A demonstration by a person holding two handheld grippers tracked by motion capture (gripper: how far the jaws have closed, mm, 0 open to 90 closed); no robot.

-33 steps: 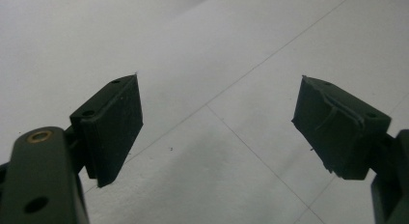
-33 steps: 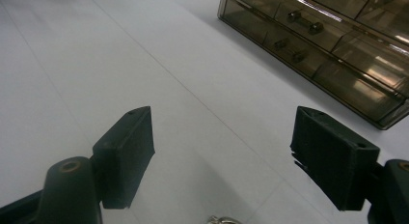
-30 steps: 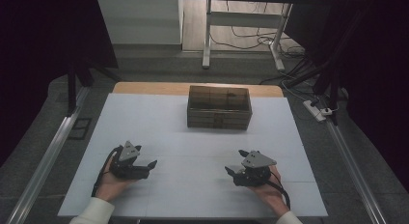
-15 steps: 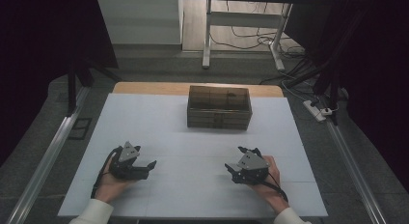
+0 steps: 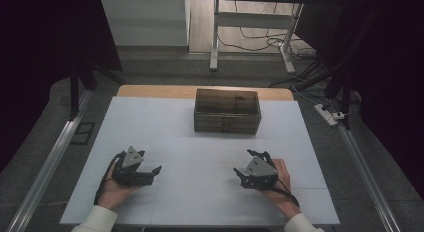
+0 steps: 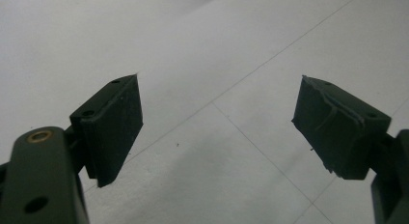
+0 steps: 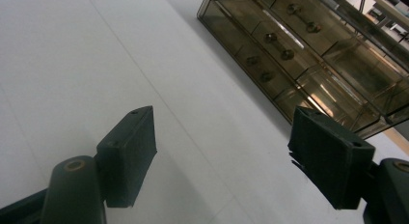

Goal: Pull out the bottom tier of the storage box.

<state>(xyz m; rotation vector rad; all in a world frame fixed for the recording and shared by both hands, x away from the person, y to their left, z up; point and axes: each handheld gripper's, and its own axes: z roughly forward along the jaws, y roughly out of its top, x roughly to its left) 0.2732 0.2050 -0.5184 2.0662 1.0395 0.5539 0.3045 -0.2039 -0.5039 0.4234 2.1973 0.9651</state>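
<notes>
Poised at the desk's (image 5: 150, 122) near edge, the left gripper (image 5: 152, 171) and right gripper (image 5: 239, 176) rest with jaws spread and empty. Well beyond them, toward the far edge, stands the brown drawer box (image 5: 227, 111), untouched; the reach forward to its knobbed drawers likely comes next.

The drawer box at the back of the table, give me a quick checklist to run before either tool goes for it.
1. Left tool open: ok, jaws wide apart over bare white table.
2. Right tool open: ok, nothing between its jaws.
3. Drawer box upright at the table's far edge: ok.
4. Drawers shut: look shut in the right gripper view, small knobs facing the person; latching cannot tell.
5. Path from both tools to the box free of other things: ok.
6. Contents of the drawers: cannot tell through the tinted walls.
</notes>
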